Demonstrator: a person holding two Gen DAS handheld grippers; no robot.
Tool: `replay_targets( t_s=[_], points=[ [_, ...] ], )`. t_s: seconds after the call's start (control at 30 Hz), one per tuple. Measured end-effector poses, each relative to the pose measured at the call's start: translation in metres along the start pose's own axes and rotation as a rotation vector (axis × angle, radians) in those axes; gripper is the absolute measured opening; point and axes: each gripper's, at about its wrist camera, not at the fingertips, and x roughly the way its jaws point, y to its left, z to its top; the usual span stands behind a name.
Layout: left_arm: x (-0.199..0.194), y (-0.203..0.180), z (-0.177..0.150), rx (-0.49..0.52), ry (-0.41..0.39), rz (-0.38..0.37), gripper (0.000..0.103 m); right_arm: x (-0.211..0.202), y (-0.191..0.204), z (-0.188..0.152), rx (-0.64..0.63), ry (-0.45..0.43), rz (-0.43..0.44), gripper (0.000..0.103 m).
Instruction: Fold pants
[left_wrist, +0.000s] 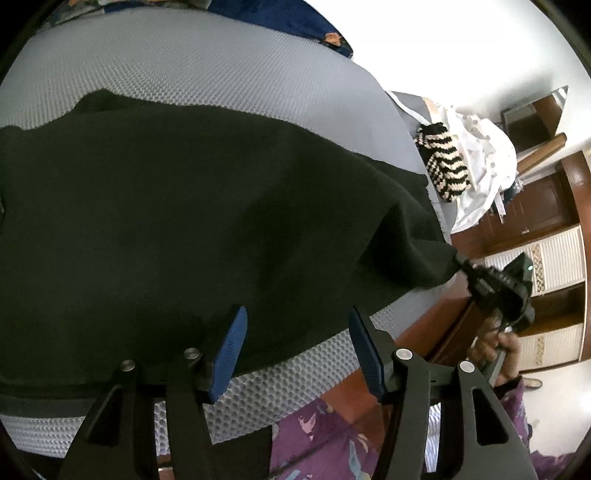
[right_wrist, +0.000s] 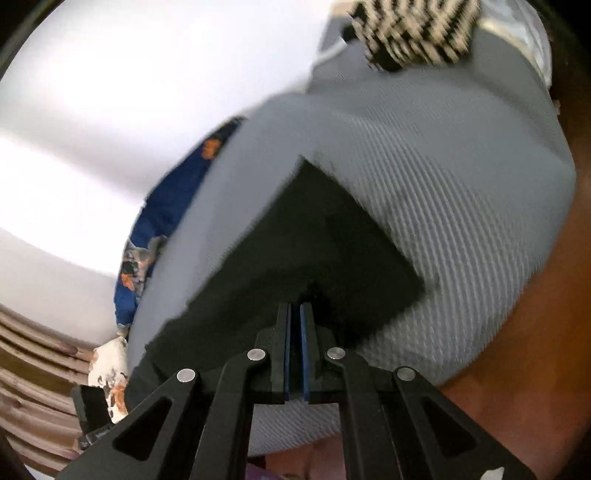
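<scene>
Black pants (left_wrist: 192, 206) lie spread on the grey mattress (left_wrist: 177, 70). Right gripper (right_wrist: 295, 314) fingers are clamped on one corner; left gripper (left_wrist: 295, 347) fingers gape empty. Thin bite: a tug could pull the fabric free.

Grey textured mattress (left_wrist: 192, 66) as landmark. Black-and-cream striped knit (left_wrist: 445, 162) at its far right corner, touching a heap of white cloth (left_wrist: 484, 155). Blue floral cloth (left_wrist: 291, 18) along its far edge. Brown wooden cabinet (left_wrist: 535, 199) with white louvred panels (left_wrist: 554, 258) beyond its right side.
</scene>
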Motion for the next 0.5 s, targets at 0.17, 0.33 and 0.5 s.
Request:
replay_targets(
  t_s=[0.17, 0.33, 0.5],
  points=[
    [0.002, 0.001, 0.003, -0.01, 0.004, 0.002, 0.058, -0.04, 0.047, 0.035, -0.082, -0.144, 0.114, 0.001],
    [0.005, 0.002, 0.0, -0.002, 0.008, 0.007, 0.058, -0.05, 0.054, 0.048, -0.191, -0.206, -0.003, 0.0],
    [0.018, 0.005, -0.002, -0.026, 0.048, 0.001, 0.058, -0.015, 0.003, 0.029, -0.131, -0.085, -0.16, 0.006]
  ],
)
